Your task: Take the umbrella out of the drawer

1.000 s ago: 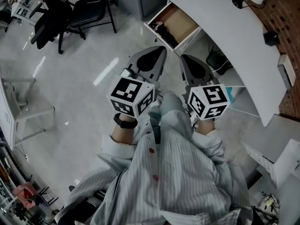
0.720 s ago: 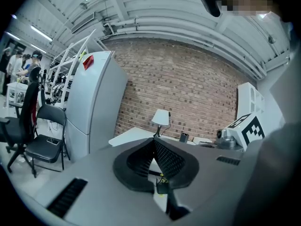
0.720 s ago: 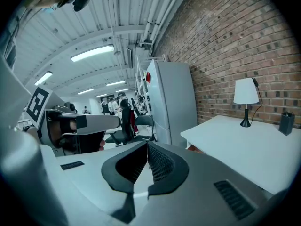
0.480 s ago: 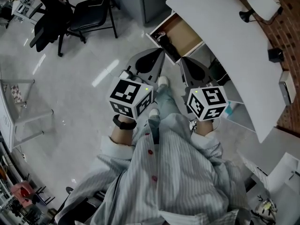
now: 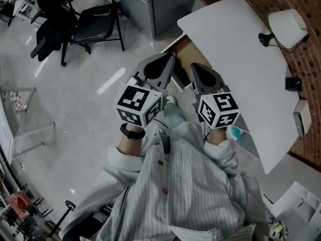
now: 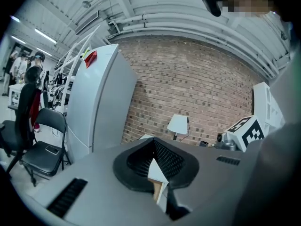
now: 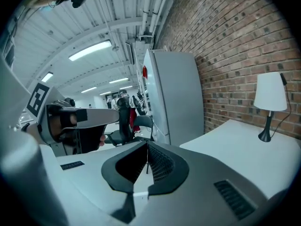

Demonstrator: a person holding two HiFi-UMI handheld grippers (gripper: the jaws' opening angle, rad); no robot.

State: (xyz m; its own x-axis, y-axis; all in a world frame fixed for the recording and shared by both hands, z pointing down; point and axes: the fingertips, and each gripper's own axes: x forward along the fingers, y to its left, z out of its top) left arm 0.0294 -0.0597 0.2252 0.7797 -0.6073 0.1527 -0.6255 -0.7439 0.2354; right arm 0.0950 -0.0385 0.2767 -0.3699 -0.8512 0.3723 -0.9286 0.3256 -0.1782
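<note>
Approach step. Our left gripper (image 5: 168,59) and right gripper (image 5: 194,67), both closed and empty, hover over the open drawer (image 5: 188,48). A dark shape between their tips is presumably the umbrella (image 5: 179,73). Next we must open one.

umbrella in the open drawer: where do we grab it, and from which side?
The umbrella shows only as a dark bundle at the front end of the drawer, and its handle and shaft can't be told apart. Likely grip its middle across the narrow width, coming from above: the drawer walls close off the sides, and only the top is open.
</note>
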